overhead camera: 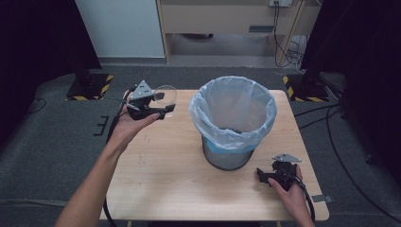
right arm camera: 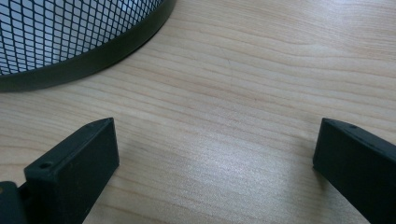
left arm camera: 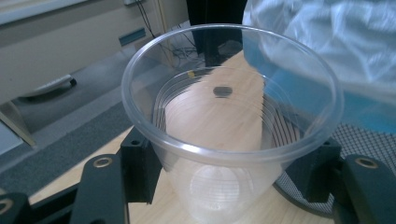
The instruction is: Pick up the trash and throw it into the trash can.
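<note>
High view: pale wooden table [overhead camera: 179,179] on grey carpet [overhead camera: 47,142], dark curtains [overhead camera: 38,38] flanking.

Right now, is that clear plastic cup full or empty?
Empty. In the left gripper view, the clear cup sits between the left tool's jaws, and its bare bottom and the wooden table show through it.

This looks like a lab or recording room. A small light-wood counter [overhead camera: 165,175] stands on grey carpet [overhead camera: 47,142], flanked by black stand bases with yellow-and-black hazard tape [overhead camera: 88,87]. Dark curtains [overhead camera: 33,38] close both sides, and black cables [overhead camera: 283,47] trail from a wall socket beside a beige cabinet [overhead camera: 227,16].
</note>
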